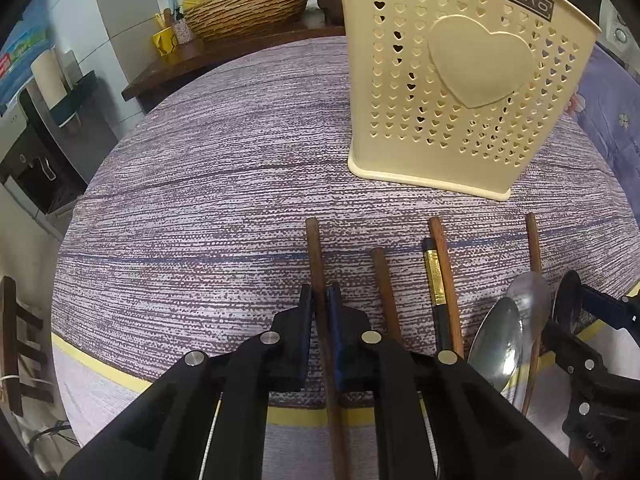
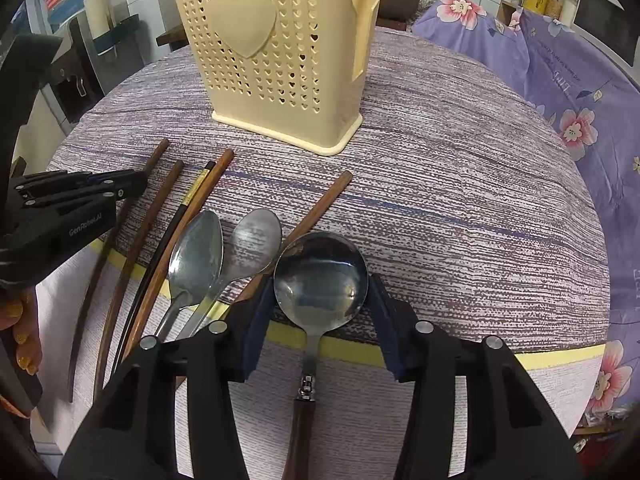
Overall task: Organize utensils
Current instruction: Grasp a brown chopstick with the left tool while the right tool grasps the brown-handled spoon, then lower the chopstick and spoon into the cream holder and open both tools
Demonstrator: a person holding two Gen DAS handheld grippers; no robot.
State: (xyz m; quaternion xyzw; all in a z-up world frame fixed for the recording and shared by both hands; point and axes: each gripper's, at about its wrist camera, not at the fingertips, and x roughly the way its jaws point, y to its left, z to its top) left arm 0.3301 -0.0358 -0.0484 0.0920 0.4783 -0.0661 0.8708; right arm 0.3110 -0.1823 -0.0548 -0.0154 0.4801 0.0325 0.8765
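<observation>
Clamping a chopstick [image 1: 316, 264], the left gripper [image 1: 320, 308] sits left of the holder [image 1: 460, 80]. The right gripper's [image 2: 320, 300] fingers touch the round spoon's [image 2: 320, 276] bowl, handle pointing away from the holder, which stands just beyond both on the desk [image 2: 460, 200].

The cream perforated plastic utensil holder [image 2: 286, 56] stands at twelve o'clock, blocking passage straight ahead. Bare striped purple tablecloth [image 2: 460, 184] lies open from one to three o'clock. From nine to eleven, brown wooden chopsticks [image 2: 136, 224] and steel spoons [image 2: 196, 256] crowd the cloth.
</observation>
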